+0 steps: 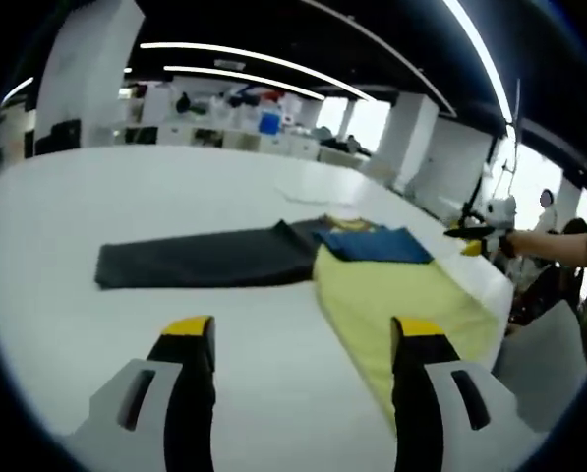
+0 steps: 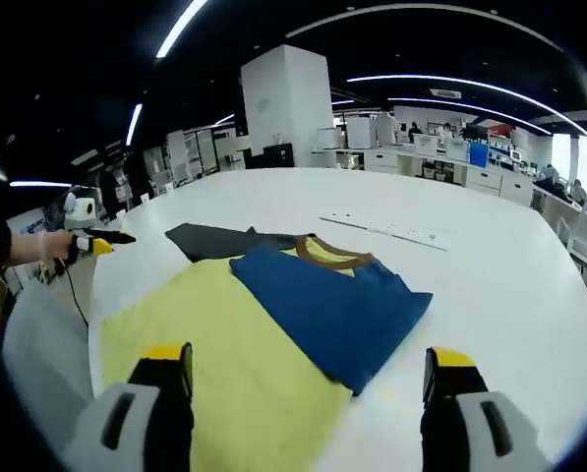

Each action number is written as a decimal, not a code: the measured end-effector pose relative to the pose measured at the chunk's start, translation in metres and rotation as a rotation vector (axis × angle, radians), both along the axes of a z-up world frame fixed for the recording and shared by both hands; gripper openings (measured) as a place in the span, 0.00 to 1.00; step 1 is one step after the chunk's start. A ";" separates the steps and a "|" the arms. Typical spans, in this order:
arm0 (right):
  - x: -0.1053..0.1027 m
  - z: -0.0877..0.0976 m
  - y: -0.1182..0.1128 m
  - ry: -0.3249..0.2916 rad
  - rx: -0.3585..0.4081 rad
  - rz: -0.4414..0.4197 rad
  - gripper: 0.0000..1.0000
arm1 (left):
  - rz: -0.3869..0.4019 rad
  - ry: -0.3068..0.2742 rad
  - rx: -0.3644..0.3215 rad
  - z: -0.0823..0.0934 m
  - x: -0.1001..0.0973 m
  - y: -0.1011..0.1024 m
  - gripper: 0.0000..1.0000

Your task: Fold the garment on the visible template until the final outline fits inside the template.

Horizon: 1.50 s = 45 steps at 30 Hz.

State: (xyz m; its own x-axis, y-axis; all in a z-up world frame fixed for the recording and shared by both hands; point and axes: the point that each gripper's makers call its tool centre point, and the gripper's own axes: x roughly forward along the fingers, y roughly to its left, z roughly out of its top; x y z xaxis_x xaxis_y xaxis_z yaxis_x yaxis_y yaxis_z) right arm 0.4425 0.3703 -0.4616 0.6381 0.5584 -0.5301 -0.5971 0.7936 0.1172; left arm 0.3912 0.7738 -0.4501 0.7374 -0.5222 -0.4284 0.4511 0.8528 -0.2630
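Note:
A blue garment (image 2: 332, 305) with a brown collar (image 2: 334, 259) lies partly folded on a yellow sheet (image 2: 205, 354) spread on the white table (image 2: 490, 285). A dark grey cloth (image 2: 214, 239) stretches out from under them. In the left gripper view the blue garment (image 1: 377, 246) sits at the far end of the yellow sheet (image 1: 401, 305), with the grey cloth (image 1: 205, 261) to its left. My left gripper (image 1: 303, 334) hovers open over bare table, short of the cloths. My right gripper (image 2: 308, 359) is open above the near edge of the yellow sheet and blue garment. Both hold nothing.
A hand holds the other gripper (image 2: 96, 241) past the table's edge; the same goes for the one (image 1: 480, 236) in the left gripper view. A thin white strip (image 2: 386, 231) lies farther back on the table. Desks, shelves and a pillar (image 2: 288, 103) stand behind.

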 end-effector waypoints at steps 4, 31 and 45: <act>-0.012 0.002 -0.004 -0.002 -0.027 0.000 0.99 | -0.008 -0.005 0.007 0.001 0.004 -0.003 0.69; -0.043 0.005 -0.018 0.026 -0.011 -0.039 0.98 | 0.083 0.001 0.013 -0.009 0.043 0.035 0.66; -0.054 0.000 -0.030 0.050 -0.011 -0.070 0.98 | 0.313 -0.011 0.074 -0.024 0.099 0.114 0.64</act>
